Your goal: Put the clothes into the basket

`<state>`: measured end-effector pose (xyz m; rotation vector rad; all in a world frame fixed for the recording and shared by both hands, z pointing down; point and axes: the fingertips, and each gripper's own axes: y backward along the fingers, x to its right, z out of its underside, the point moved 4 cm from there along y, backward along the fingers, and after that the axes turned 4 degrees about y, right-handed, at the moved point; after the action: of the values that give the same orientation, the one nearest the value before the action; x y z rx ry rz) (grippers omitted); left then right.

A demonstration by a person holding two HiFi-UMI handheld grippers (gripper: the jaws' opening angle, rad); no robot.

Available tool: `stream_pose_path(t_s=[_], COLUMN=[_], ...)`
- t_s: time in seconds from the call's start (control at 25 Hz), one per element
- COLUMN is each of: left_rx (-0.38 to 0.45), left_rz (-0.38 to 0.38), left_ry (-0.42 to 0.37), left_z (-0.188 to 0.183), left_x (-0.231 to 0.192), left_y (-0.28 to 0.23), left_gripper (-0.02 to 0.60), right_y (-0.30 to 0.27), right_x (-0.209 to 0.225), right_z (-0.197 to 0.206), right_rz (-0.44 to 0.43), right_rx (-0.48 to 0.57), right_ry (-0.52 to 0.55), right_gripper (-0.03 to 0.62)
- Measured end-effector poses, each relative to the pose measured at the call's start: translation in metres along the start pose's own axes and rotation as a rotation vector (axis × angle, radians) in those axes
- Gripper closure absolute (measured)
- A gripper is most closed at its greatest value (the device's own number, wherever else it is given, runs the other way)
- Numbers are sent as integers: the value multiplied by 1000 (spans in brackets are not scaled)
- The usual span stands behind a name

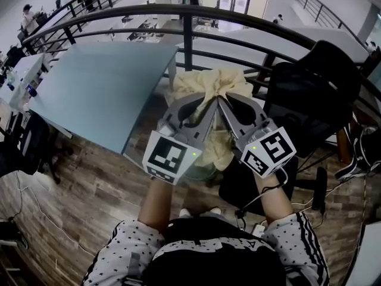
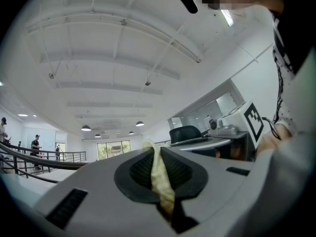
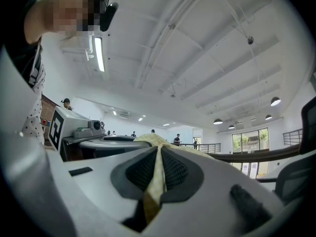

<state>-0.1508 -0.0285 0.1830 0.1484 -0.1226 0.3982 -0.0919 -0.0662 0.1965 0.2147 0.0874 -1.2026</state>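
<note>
Pinching a pale yellow fabric garment (image 1: 203, 81) between jaws pressed onto it, my left gripper (image 2: 156, 154) and right gripper (image 3: 160, 154) sit side by side, holding it bunched in the air beside the light blue rectangular table (image 1: 101, 88).

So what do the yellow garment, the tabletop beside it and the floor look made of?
Yellow garment: soft matte cloth; it bunches and drapes in folds.
Tabletop: smooth pale blue, likely laminate; flat with a slight sheen.
Floor: wood or wood-look planks; grain and seams show.
</note>
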Motion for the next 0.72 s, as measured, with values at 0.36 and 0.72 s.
stream_pose_path(t_s=[0.36,0.72], left_rx=[-15,-26], left_rz=[-9,-26], left_ry=[-7,-4], left_z=[5,7], left_x=[11,17], left_y=[-22,-53], left_gripper=[549,549], right_y=[11,18], right_x=[22,52], right_z=[7,12], right_rz=[-10,-30], right_rx=[4,9], right_ry=[-14,-22], right_gripper=[557,557])
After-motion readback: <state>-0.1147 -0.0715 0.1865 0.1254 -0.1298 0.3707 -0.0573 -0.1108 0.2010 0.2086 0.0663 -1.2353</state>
